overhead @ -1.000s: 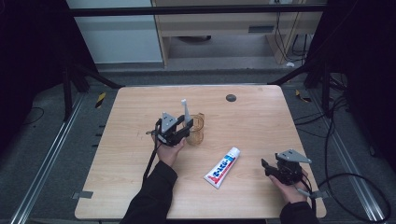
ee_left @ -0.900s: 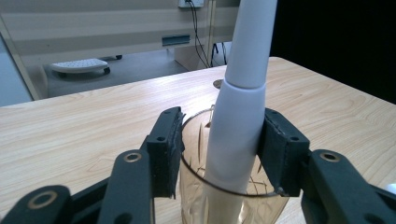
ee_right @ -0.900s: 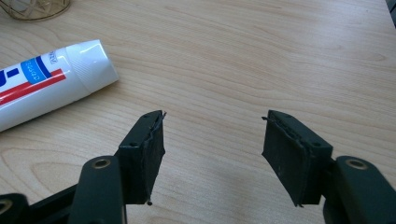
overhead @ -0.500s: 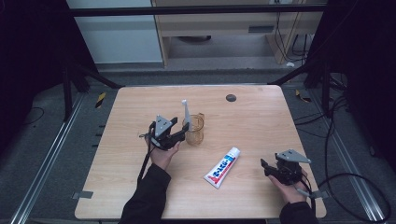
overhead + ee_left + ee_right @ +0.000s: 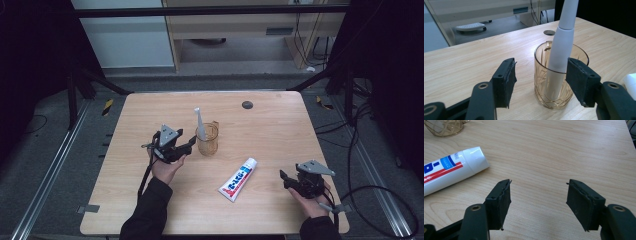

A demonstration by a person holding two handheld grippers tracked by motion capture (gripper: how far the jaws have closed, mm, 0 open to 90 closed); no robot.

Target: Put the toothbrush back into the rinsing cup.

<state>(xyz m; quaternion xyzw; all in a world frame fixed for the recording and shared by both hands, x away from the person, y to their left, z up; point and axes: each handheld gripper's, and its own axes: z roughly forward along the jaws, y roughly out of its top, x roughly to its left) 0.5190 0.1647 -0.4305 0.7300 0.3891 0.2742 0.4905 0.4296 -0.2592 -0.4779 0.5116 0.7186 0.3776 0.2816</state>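
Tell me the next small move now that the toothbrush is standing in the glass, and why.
Probably bring the right gripper toward the toothpaste tube. The toothbrush stands in the amber glass, and the left gripper has just been opening, its pads off the glass. The right gripper is open beside the tube lying flat on the table.

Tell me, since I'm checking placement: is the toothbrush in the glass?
In: the white toothbrush stands leaning inside the upright amber cut-glass tumbler.
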